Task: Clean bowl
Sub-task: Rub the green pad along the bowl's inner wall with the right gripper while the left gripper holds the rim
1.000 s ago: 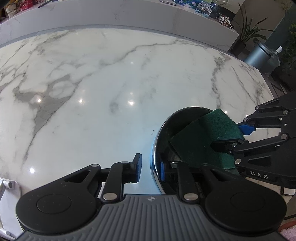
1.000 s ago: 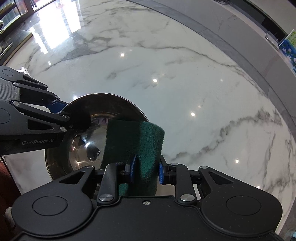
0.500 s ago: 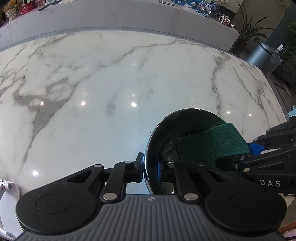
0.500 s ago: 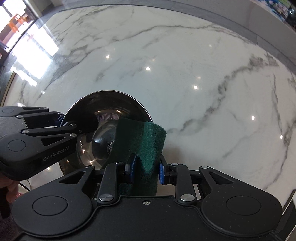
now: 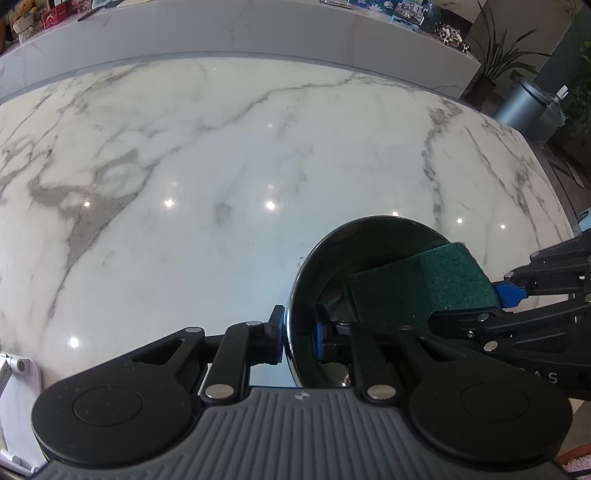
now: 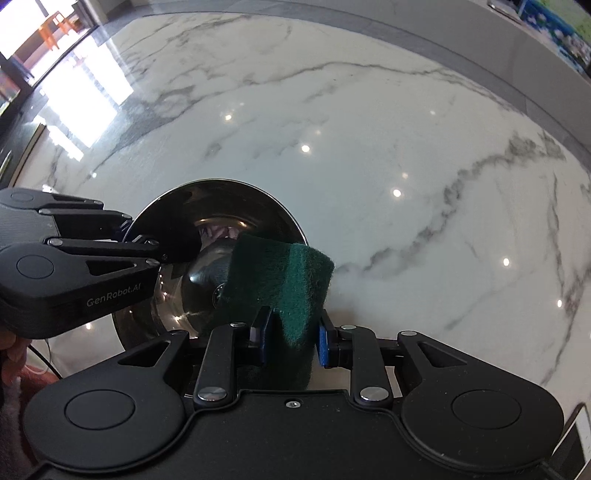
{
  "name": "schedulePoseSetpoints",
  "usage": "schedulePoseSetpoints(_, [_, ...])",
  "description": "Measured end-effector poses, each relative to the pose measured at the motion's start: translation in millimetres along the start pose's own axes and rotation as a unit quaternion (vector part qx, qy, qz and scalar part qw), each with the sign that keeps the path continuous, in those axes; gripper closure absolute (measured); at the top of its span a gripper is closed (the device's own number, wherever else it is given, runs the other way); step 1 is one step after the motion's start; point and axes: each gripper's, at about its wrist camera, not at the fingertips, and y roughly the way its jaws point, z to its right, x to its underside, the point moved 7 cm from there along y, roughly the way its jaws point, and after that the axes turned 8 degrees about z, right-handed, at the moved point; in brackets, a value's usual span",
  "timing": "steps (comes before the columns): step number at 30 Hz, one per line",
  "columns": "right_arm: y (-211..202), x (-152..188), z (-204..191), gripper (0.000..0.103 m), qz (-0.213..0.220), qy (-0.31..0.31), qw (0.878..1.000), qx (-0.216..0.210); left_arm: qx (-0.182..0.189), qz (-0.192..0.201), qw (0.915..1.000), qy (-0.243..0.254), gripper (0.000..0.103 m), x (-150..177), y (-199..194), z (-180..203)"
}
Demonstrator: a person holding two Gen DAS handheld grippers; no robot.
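Observation:
A shiny steel bowl (image 5: 332,266) is tipped on the white marble table (image 5: 221,155), its opening turned toward the right side. My left gripper (image 5: 297,338) is shut on the bowl's near rim, one pad outside and the blue pad inside. A dark green scouring pad (image 5: 417,288) lies against the bowl's inner wall, with my right gripper (image 5: 491,306) shut on it. In the right wrist view the scouring pad (image 6: 280,280) stands folded between the blue pads of my right gripper (image 6: 291,341), over the bowl (image 6: 221,206). My left gripper (image 6: 160,251) clamps the rim at the left.
A raised marble counter (image 5: 258,33) with small items runs along the table's far side. A potted plant (image 5: 495,62) and a grey bin (image 5: 524,103) stand beyond the right end. A white stand (image 5: 14,369) sits at the near left. A person's hand (image 6: 11,354) shows behind the left gripper.
The bowl's rim has come against the left gripper's outer pad, closing a visible gap. The right gripper has rolled and swept the scouring pad round inside the bowl.

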Motion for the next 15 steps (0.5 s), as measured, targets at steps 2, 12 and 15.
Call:
schedulePoseSetpoints(2, [1, -2, -2, 0.081, 0.004, -0.044, 0.999, -0.003, 0.005, 0.003, 1.0, -0.001, 0.089, -1, -1, 0])
schedulePoseSetpoints(12, [7, -13, -6, 0.081, -0.002, -0.15, 0.989, 0.002, 0.015, -0.003, 0.9999, 0.0, 0.087, 1, 1, 2])
schedulePoseSetpoints(15, [7, -13, -4, 0.081, -0.004, -0.134, 0.991, 0.003, 0.016, -0.003, 0.9999, 0.002, 0.089, 1, 2, 3])
